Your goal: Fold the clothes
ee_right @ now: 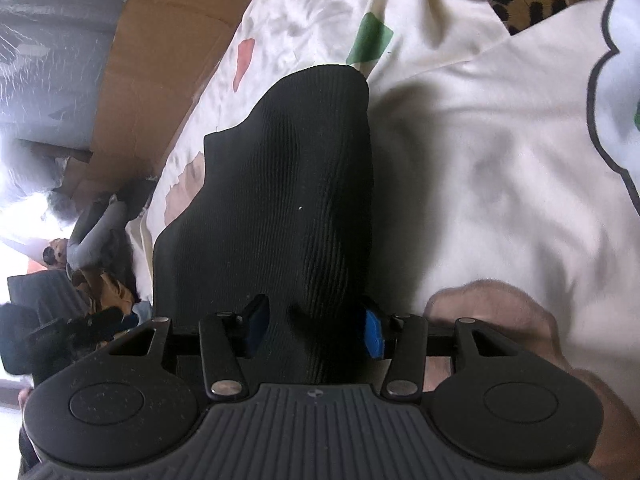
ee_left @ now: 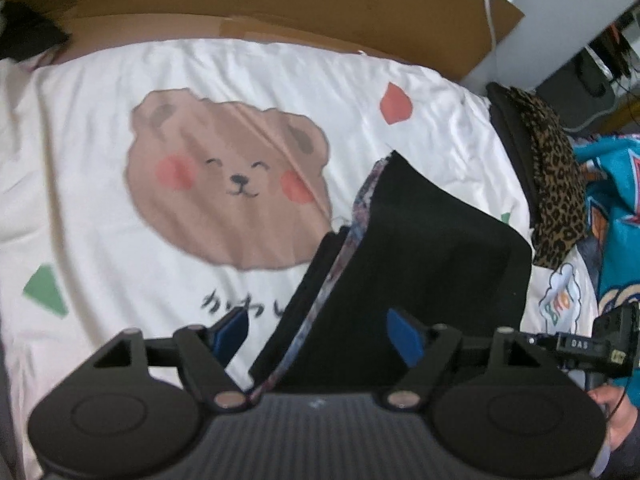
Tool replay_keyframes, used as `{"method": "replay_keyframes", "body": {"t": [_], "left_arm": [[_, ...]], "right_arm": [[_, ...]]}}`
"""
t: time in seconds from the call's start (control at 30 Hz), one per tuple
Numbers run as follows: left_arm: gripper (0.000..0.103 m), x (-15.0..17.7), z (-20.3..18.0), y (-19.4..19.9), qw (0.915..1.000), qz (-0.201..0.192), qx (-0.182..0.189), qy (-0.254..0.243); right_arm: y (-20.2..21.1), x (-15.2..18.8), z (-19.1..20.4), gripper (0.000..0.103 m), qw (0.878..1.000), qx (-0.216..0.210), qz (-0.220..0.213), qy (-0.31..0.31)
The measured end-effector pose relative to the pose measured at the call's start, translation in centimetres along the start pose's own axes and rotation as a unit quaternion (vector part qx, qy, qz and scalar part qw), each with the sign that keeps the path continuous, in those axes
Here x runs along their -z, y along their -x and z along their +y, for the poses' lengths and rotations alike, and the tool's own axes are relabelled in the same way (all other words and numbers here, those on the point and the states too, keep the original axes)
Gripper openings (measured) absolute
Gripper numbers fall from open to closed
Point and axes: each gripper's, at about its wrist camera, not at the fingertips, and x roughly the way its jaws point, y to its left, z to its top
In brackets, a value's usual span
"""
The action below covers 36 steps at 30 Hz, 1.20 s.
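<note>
Black ribbed garment [ee_left: 420,280] folded, lifted over bear-print sheet [ee_left: 100,160]. Left gripper [ee_left: 320,336] spread wide, garment edge between fingers, grip unclear. Right gripper [ee_right: 314,330] fingers against cloth sides, grip unclear. "DAS" label [ee_left: 580,343] on right gripper.

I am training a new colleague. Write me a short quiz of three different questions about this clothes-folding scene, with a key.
1. True or false: the black garment lies on a sheet printed with a bear face.
2. Multiple choice: what lies at the sheet's right edge in the left wrist view? A) a leopard-print cloth B) a red towel C) a shoe
3. Fill in: the right tongs have the ______ garment between their blue pads.

Key
1. True.
2. A, the leopard-print cloth.
3. Black. The left tongs also have it between their pads; whether either pair is clamped cannot be told.
</note>
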Motion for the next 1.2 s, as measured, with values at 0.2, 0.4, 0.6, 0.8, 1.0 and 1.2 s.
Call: {"method": "replay_keyframes", "body": {"t": [0.2,0.4,0.6,0.8,1.0,1.2], "left_arm": [[0.078,-1.4,-0.9,-1.7,0.9988,-0.007,0.003,-0.049],[0.078,-2.4,-1.5,-4.7,0.9979,0.014,0.007,-0.063],[0.052,-2.0,-1.6,-5.8,0.9968,0.002,0.012,-0.078],[0.034,-1.7,-1.9,-5.5,0.996,-0.005,0.007,-0.089],[0.062,-2.4,-1.6,-5.0,0.9975,0.012,0.023,-0.065],[0.075,-2.4,-1.6,-5.7,0.9976,0.023,0.028,-0.06]], "right_arm": [[0.0,0.6,0.1,0.053,1.0,0.001,-0.016,-0.006],[-0.4,0.9,0.5,0.044,1.0,0.013,-0.025,-0.001],[-0.3,0.9,0.9,0.034,0.999,0.031,-0.024,0.014],[-0.1,1.1,0.6,0.016,0.999,0.025,-0.028,0.008],[0.8,1.4,1.0,0.011,0.999,0.005,-0.037,0.01],[0.6,1.4,1.3,0.013,0.999,0.017,-0.045,0.011]]}}
